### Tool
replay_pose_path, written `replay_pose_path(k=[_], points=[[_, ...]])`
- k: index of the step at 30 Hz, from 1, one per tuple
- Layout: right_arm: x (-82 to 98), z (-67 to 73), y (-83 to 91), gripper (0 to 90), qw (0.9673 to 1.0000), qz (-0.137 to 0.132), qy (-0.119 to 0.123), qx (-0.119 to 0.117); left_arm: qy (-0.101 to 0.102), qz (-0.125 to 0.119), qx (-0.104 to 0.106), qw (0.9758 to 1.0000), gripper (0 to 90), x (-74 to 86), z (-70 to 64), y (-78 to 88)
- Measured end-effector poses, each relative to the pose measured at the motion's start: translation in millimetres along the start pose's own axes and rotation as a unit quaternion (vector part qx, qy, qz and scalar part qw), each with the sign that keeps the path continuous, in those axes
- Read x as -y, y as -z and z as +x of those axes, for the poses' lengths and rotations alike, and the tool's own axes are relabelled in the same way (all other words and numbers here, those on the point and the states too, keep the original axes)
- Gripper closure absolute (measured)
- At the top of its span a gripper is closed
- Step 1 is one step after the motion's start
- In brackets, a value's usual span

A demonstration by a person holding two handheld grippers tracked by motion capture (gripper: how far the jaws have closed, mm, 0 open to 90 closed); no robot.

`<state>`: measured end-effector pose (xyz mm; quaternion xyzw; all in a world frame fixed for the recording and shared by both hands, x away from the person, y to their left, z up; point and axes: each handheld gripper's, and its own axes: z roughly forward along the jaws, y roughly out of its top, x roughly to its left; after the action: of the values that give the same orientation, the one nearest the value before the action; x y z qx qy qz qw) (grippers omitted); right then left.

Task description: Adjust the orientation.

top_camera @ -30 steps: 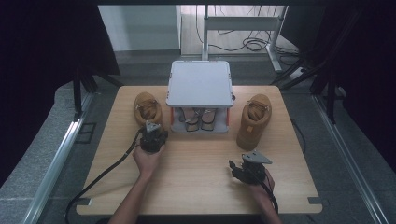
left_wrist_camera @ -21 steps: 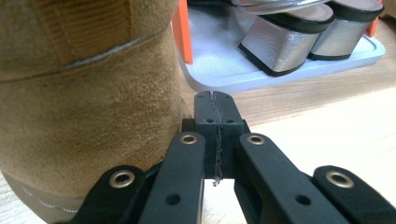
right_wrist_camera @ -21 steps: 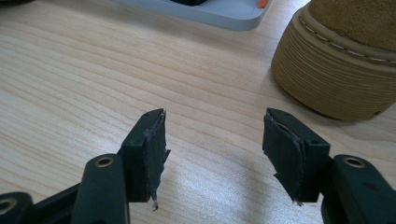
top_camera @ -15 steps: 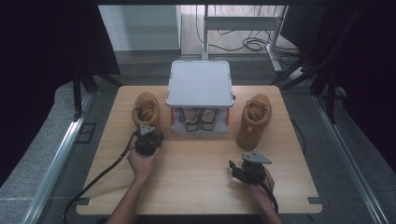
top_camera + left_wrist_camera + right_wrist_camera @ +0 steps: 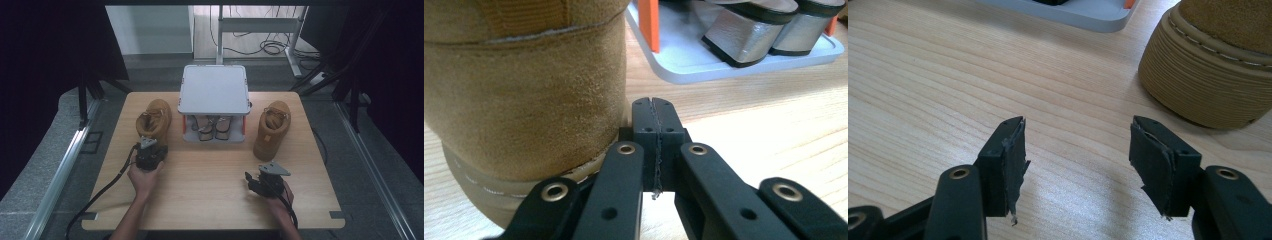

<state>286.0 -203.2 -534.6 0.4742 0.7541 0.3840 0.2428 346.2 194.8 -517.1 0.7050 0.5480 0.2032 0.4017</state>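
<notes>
Two tan suede boots stand on the wooden table (image 5: pixel 210 180), the left boot (image 5: pixel 154 119) and the right boot (image 5: pixel 272 127), either side of a small grey two-tier shoe rack (image 5: pixel 215 90). Silver heeled shoes (image 5: pixel 212 127) sit on its lower shelf. My left gripper (image 5: pixel 146 145) is shut with nothing in it, its tips right beside the left boot's heel (image 5: pixel 524 100); in the left gripper view the jaws (image 5: pixel 655 107) press flat together. Nearer the front edge, my right gripper (image 5: pixel 255 181) stands open and empty (image 5: pixel 1078 160) over bare wood, short of the right boot's toe (image 5: pixel 1213 70).
The rack's base tray (image 5: pixel 704 65) with orange posts (image 5: pixel 649 22) lies just right of the left boot. Black cables trail from both grippers toward the front edge. Beyond the table are dark curtains, metal rails and a desk frame with floor cables.
My left hand has slid left and slightly forward toward the left boot's heel, jaws still shut. The right hand has stayed put.
</notes>
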Motion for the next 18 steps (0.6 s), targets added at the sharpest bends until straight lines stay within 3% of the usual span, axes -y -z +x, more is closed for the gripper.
replay_pose_path(k=[4,18], points=[[-0.1,0.0,0.4,39.6,1.0,0.0,0.0,0.001,-0.002,-0.001,-0.005,1.0,90.0,2.4,4.5,4.2],[0.1,0.4,-0.5,39.9,1.0,-0.001,0.003,0.006,0.024,-0.003,-0.019,0.9995,90.0,12.2,36.6,25.7]])
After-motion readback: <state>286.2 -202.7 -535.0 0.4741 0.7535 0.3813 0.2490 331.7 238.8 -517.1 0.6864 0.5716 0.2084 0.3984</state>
